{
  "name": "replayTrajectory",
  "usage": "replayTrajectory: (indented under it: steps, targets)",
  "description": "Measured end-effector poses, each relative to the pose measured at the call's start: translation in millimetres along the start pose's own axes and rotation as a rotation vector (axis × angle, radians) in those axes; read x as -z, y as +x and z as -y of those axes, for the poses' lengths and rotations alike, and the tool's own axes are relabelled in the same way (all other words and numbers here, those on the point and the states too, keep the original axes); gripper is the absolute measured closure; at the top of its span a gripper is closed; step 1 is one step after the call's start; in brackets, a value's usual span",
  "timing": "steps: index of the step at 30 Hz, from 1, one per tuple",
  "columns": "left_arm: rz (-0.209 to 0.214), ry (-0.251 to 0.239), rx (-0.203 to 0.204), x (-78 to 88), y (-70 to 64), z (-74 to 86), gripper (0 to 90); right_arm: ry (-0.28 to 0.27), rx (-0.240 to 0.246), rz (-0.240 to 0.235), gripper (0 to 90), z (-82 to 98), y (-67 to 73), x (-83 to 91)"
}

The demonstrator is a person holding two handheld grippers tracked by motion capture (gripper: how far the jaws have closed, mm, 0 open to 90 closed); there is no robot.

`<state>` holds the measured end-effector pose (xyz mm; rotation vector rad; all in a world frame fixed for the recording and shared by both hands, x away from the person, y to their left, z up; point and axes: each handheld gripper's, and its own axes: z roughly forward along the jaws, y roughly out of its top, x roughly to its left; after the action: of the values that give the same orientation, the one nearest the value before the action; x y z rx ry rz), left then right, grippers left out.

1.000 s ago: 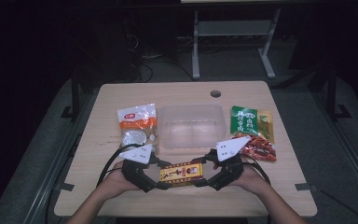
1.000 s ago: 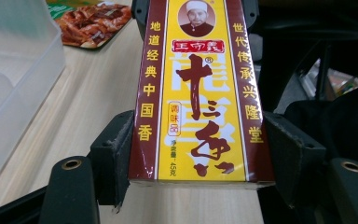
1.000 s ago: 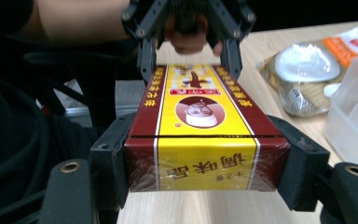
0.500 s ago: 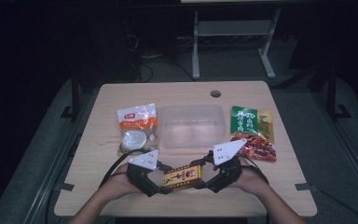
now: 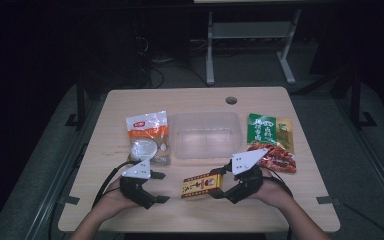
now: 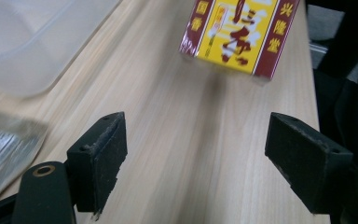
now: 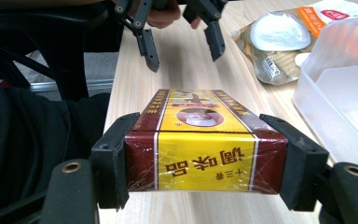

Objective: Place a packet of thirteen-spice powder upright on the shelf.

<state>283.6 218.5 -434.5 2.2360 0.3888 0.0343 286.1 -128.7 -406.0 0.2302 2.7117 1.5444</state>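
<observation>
Right gripper (image 5: 219, 186) over pale wooden table (image 5: 195, 100), dark room.

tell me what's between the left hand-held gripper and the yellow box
Only bare tabletop. In the high view the left hand-held gripper, jaws just opened and empty, sits apart from the yellow box, which the right hand-held gripper clamps.
</observation>
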Motion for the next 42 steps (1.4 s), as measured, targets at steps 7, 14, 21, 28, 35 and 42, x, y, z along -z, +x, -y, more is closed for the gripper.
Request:
replayTrajectory:
  steps: [7,14,21,28,35,42]
  targets:
    - [-0.038,0.008,0.079,3.5,-7.4,7.3,18.5,0.024,0.014,0.008,31.8,-6.6,-7.6,5.6]
    - [-0.044,0.037,0.05,2.4,-6.6,11.2,20.3,0.032,0.017,0.041,31.7,-19.7,-21.4,9.9]
    - [-0.053,0.027,0.034,0.5,-5.9,13.5,20.3,0.017,0.033,0.077,31.7,-37.2,-37.9,11.3]
    - [-0.058,0.019,0.035,4.0,-3.4,14.4,20.8,0.042,0.041,0.091,31.7,-49.7,-51.7,6.0]
    - [-0.054,0.01,0.025,4.6,-5.7,14.4,21.2,0.06,0.047,0.117,31.7,-63.9,-68.5,0.5]
    - [-0.052,0.001,0.036,5.6,-6.7,14.9,21.7,0.077,0.044,0.141,31.7,-77.6,-87.7,-6.3]
